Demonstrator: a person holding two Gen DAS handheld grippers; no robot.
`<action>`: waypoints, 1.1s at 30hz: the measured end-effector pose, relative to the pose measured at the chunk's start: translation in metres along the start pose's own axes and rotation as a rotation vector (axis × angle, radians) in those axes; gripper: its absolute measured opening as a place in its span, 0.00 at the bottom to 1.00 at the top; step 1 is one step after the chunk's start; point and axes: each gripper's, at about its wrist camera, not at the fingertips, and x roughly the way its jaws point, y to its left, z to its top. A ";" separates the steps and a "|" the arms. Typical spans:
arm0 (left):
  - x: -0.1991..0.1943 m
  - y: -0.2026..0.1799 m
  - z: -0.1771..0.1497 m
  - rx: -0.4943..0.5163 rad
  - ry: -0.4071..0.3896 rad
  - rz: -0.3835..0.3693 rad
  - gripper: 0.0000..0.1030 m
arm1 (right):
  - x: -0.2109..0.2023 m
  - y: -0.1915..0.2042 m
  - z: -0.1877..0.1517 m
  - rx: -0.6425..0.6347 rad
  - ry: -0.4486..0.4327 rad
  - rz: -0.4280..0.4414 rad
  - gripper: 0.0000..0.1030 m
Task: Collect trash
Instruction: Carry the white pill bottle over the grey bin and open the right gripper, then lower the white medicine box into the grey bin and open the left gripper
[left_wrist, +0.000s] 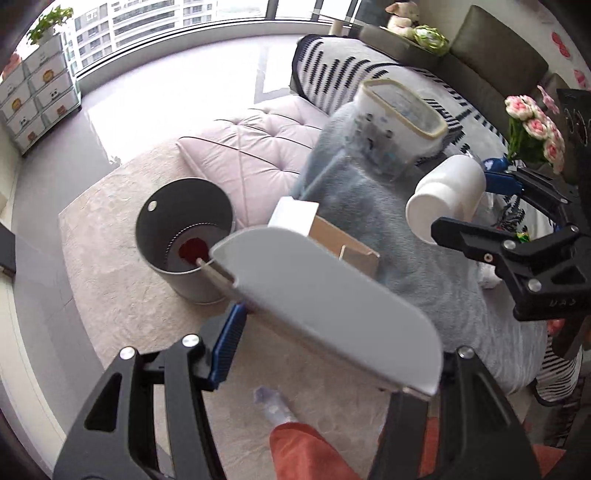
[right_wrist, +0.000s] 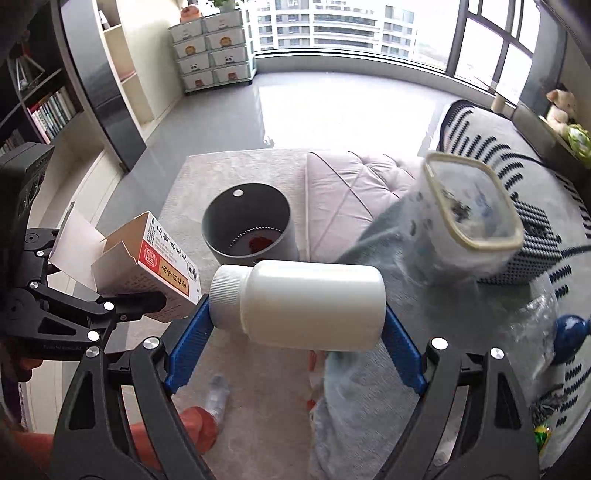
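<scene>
My left gripper (left_wrist: 325, 332) is shut on an open cardboard medicine box (left_wrist: 332, 306), held in the air to the right of a grey trash bin (left_wrist: 184, 240); the box also shows in the right wrist view (right_wrist: 147, 269). My right gripper (right_wrist: 295, 325) is shut on a white plastic bottle (right_wrist: 306, 302), held sideways by its cap and base above the rug, just in front of the bin (right_wrist: 251, 225). A red scrap (right_wrist: 260, 243) lies at the bottom of the bin. The bottle and right gripper also show in the left wrist view (left_wrist: 447, 195).
The bin stands on a beige rug (left_wrist: 110, 258) beside a pink tufted cushion (left_wrist: 251, 147). A clear lidded container (right_wrist: 472, 214) sits on a grey blanket (left_wrist: 424, 258) on the sofa. A crumpled plastic bottle (right_wrist: 218, 398) lies on the rug. Drawers (right_wrist: 214, 48) stand by the window.
</scene>
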 end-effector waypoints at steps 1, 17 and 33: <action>-0.006 0.014 0.002 -0.013 -0.005 0.010 0.55 | 0.005 0.014 0.013 -0.013 -0.001 0.015 0.80; -0.010 0.154 0.008 -0.283 -0.070 0.134 0.55 | 0.136 0.106 0.142 -0.215 -0.028 0.126 0.81; 0.042 0.171 0.033 -0.409 -0.043 0.152 0.55 | 0.229 0.087 0.160 -0.281 0.080 0.195 0.81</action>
